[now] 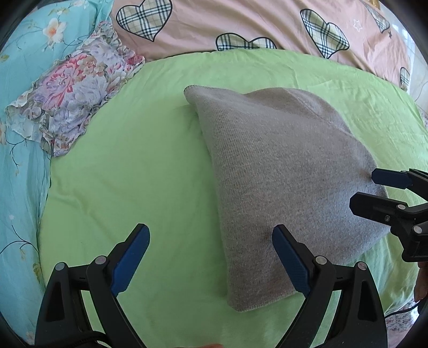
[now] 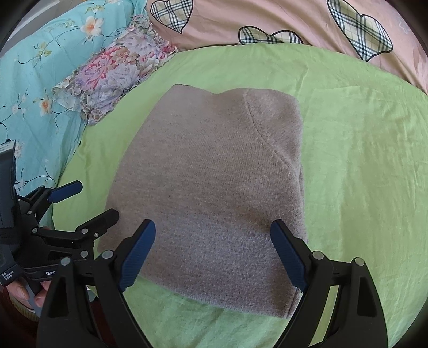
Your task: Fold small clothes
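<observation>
1. A grey knitted garment (image 2: 211, 198), folded into a compact bundle, lies at the centre of the right wrist frame on a light green sheet (image 2: 361, 174).
2. The left gripper (image 1: 211, 257) sits at the bottom of its own frame, blue-padded fingers (image 1: 133, 257) spread wide; one finger lies over the garment's near edge, the other over bare sheet, nothing pinched.
3. The right gripper (image 2: 214, 251) is likewise spread apart above the garment's near edge, gripping nothing.
4. A floral ruffled cloth (image 1: 72, 91) lies upper left, partly on a turquoise flowered sheet (image 1: 24, 150).
5. A pink quilt with plaid hearts (image 1: 240, 24) runs along the top.
</observation>
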